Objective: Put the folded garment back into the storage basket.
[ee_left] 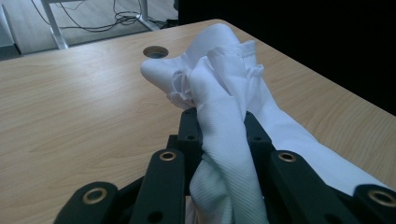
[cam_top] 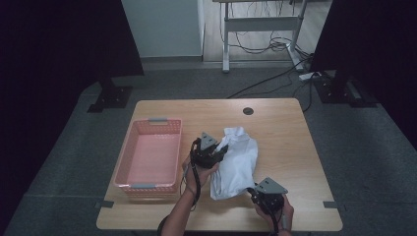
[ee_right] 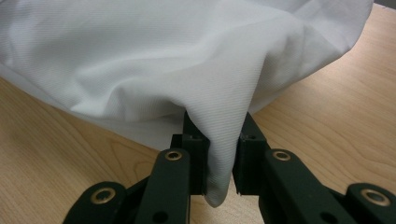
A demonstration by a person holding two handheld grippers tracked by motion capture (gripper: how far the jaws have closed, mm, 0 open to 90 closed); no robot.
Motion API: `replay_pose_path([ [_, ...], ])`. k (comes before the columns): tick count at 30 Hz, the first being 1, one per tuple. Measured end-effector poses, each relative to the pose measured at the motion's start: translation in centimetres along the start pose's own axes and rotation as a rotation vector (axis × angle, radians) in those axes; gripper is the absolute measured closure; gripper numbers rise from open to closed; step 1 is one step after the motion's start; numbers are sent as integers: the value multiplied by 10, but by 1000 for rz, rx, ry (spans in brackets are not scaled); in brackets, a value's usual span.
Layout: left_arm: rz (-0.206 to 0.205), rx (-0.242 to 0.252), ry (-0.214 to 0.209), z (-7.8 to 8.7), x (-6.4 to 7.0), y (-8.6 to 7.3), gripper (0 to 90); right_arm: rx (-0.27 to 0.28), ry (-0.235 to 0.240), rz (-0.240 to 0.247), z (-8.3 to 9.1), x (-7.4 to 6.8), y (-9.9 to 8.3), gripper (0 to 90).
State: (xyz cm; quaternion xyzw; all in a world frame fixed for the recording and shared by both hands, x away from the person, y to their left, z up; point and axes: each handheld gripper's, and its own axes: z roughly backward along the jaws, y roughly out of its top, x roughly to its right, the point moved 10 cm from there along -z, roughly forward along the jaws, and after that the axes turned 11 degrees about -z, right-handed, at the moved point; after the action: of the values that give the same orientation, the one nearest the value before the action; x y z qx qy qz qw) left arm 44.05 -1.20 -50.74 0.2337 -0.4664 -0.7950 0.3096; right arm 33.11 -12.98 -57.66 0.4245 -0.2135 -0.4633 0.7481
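Observation:
A white cloth (cam_top: 237,162) lies bunched in the middle of the wooden table (cam_top: 285,137). My left gripper (cam_top: 220,147) is shut on a fold at the cloth's left edge; in the left gripper view the white cloth (ee_left: 224,93) is pinched between the black jaws and crumples ahead of my left gripper (ee_left: 219,123). My right gripper (cam_top: 254,190) is shut on the cloth's near corner, close to the table's front edge. The right gripper view shows a fold of the cloth (ee_right: 187,60) clamped in my right gripper (ee_right: 219,126), the fabric draping above.
A pink plastic basket (cam_top: 127,162) stands at the table's left side, with nothing seen inside. A round cable hole (cam_top: 248,111) sits near the far edge. Beyond the table are a desk frame (cam_top: 260,24) and floor cables (cam_top: 275,46).

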Motion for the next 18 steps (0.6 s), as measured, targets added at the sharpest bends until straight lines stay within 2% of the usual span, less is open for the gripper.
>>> replay_pose_path([
  [5,-8,5,2,4,0,4,739,10,-8,16,3,-1,4,778],
  [18,-23,24,17,14,-5,18,739,44,-4,12,9,-4,17,778],
])
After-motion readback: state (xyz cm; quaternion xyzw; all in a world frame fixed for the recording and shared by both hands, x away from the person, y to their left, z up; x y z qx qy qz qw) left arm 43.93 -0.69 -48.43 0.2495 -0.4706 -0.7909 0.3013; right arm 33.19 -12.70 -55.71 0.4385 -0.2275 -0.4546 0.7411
